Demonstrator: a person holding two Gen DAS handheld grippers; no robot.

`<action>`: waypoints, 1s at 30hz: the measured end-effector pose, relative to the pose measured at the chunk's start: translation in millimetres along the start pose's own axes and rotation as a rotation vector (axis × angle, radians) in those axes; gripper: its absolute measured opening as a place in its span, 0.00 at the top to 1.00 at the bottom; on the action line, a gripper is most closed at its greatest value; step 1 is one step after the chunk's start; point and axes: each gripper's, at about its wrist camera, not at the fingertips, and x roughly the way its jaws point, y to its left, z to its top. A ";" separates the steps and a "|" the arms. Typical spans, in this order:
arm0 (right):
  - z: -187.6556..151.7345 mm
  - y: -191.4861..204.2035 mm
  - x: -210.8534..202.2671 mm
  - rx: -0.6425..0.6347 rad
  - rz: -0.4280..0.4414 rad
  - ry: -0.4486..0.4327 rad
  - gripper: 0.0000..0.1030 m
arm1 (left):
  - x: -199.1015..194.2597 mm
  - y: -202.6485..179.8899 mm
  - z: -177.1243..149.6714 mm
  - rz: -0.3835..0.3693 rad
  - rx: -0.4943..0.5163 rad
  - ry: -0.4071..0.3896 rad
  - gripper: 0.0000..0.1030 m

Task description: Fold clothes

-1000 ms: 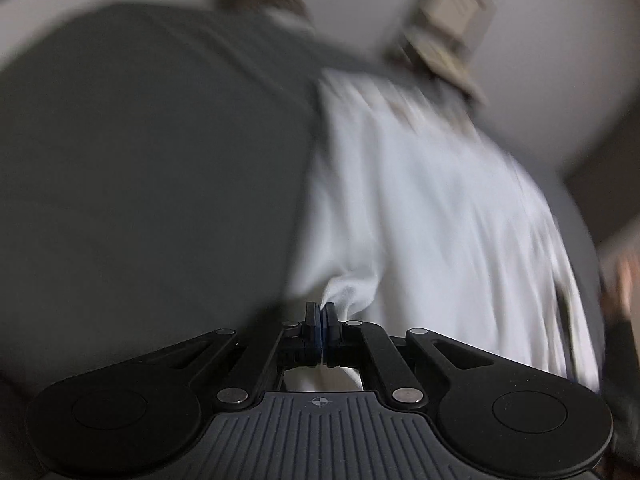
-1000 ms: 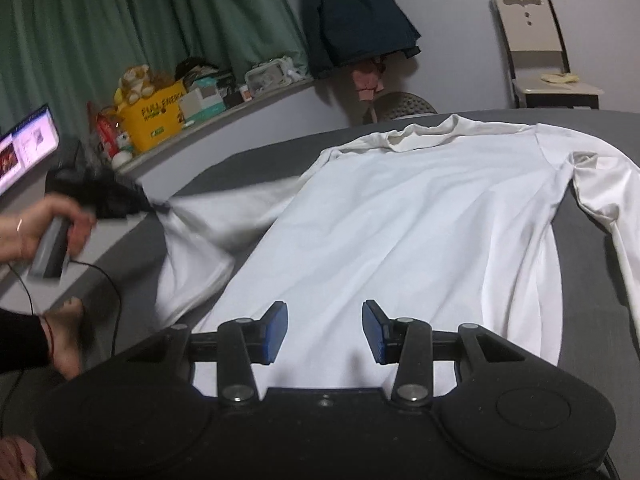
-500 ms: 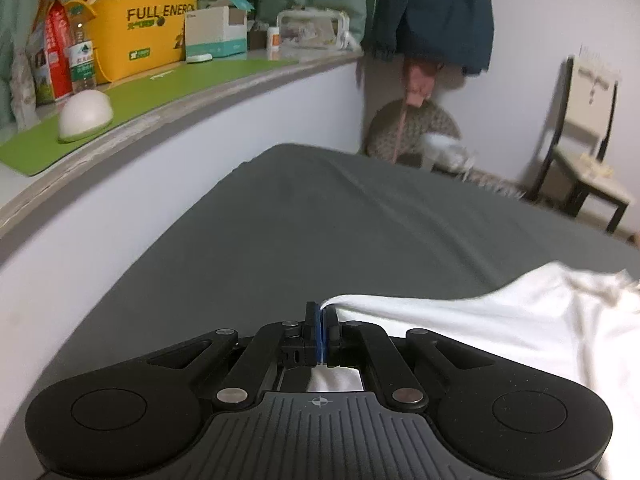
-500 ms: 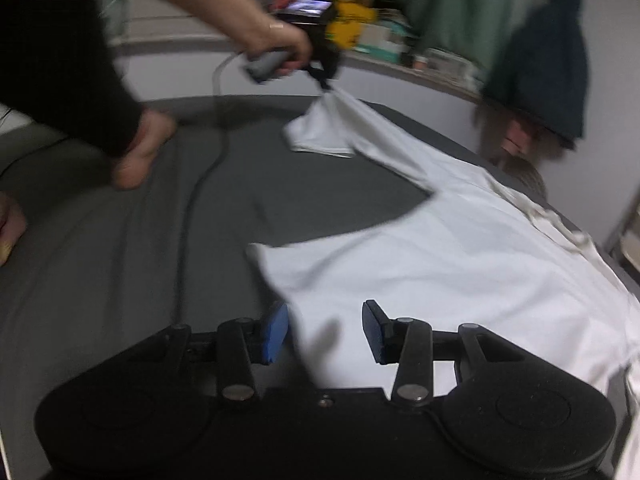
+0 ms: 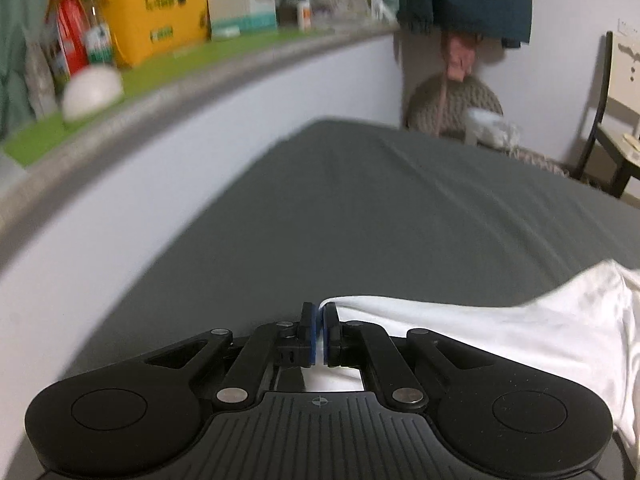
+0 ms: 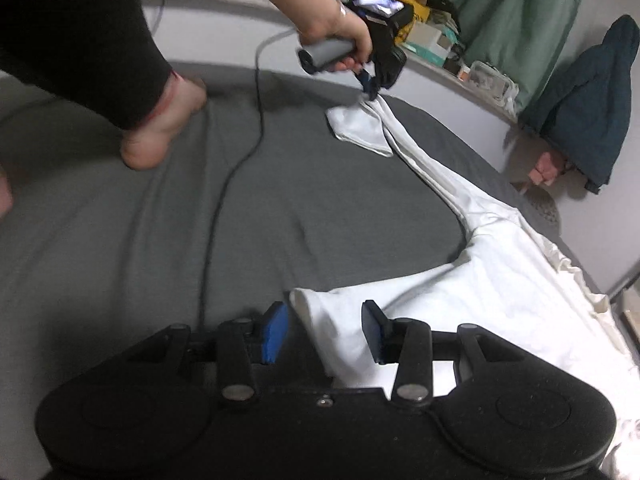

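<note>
My left hand-held gripper (image 5: 319,330) is clamped fully shut on the cuff end of the white shirt's (image 6: 500,264) sleeve (image 5: 460,328), with a sliver of white cloth pinched between its blue pads. From the right wrist view, my left hand (image 6: 340,38) grips that tool at the far left of the bed (image 6: 120,240), and the sleeve stretches from it in a long, narrow band toward the right, down to the shirt's body. A flap of the cuff lies folded on the grey sheet just below the left gripper.

My right hand-held gripper (image 6: 325,332) stands partly open and holds nothing. The near corner of the shirt's hem lies between its two blue pads, but neither pad presses on it.

The shirt itself lies spread over the right half of the bed, its collar edge toward the far right. A black cable (image 6: 224,200) runs across the sheet from the left tool toward me. My bare foot (image 6: 160,128) rests on the bed at the left. A shelf (image 5: 160,80) with a yellow box (image 5: 160,16) runs along the wall beyond the bed.
</note>
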 end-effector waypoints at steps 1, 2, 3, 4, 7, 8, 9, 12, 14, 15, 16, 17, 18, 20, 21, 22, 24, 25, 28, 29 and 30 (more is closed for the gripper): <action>1.6 1.4 3.8 -0.008 -0.007 0.006 0.61 | -1.9 1.2 -3.9 -0.007 -0.004 0.000 0.95; 3.0 2.8 7.6 -0.017 -0.014 0.011 0.61 | -3.7 2.5 -7.8 -0.014 -0.008 0.000 0.88; 4.3 4.5 12.0 -0.017 -0.015 0.017 0.61 | -5.6 3.7 -11.8 -0.021 -0.012 -0.001 0.78; 5.5 6.2 16.4 -0.017 -0.016 0.022 0.63 | -9.7 6.2 -15.9 -0.032 -0.026 -0.011 0.70; 2.6 9.8 33.6 -0.015 -0.092 0.063 0.84 | -39.6 11.8 -32.9 -0.107 -0.091 -0.110 0.25; 1.1 8.9 37.1 0.000 -0.115 0.072 0.91 | -52.2 11.5 -39.8 -0.144 -0.097 -0.143 0.20; 0.2 7.6 38.4 0.022 -0.130 0.071 0.93 | -63.9 10.1 -46.6 -0.190 -0.092 -0.162 0.20; 4.6 1.2 12.9 0.127 -0.069 -0.081 0.94 | -96.5 -0.4 -70.3 -0.355 -0.085 -0.169 0.20; 7.7 -15.2 -10.9 0.273 0.041 -0.203 0.94 | -112.2 -9.0 -86.1 -0.449 -0.120 -0.151 0.20; 8.8 -26.2 -21.3 0.365 0.108 -0.255 0.93 | -118.8 -12.8 -94.5 -0.496 -0.144 -0.133 0.20; 8.6 -37.0 -24.7 0.449 0.152 -0.274 0.94 | -123.9 -15.3 -101.9 -0.548 -0.162 -0.109 0.20; 8.3 -47.7 -27.6 0.533 0.194 -0.290 0.94 | -127.9 -17.6 -106.7 -0.589 -0.154 -0.084 0.20; 6.2 -53.2 -26.3 0.581 0.204 -0.291 0.94 | -132.1 -20.8 -109.9 -0.614 -0.127 -0.064 0.20; -1.0 -61.1 -24.5 0.667 0.207 -0.293 0.94 | -138.2 -25.9 -116.9 -0.655 -0.083 -0.025 0.20; -8.1 -65.3 -27.0 0.732 0.191 -0.301 0.94 | -137.4 -26.4 -121.1 -0.661 -0.077 -0.005 0.20; -15.8 -71.3 -33.2 0.813 0.177 -0.342 0.95 | -136.7 -26.9 -125.3 -0.668 -0.071 0.015 0.20; -34.0 -85.7 -51.5 0.955 0.150 -0.429 0.95 | -134.0 -29.3 -135.0 -0.680 -0.054 0.062 0.20; -44.4 -94.5 -62.3 1.022 0.125 -0.469 0.94 | -131.5 -32.6 -142.0 -0.689 -0.030 0.090 0.20; -76.7 -127.6 -78.1 1.160 -0.005 -0.448 0.94 | -129.7 -46.4 -161.8 -0.743 0.072 0.148 0.20; -89.4 -139.5 -79.6 1.203 -0.059 -0.417 0.94 | -131.2 -51.8 -167.3 -0.768 0.113 0.163 0.20; -99.3 -147.5 -76.2 1.227 -0.107 -0.362 0.94 | -133.0 -58.0 -171.0 -0.788 0.152 0.171 0.20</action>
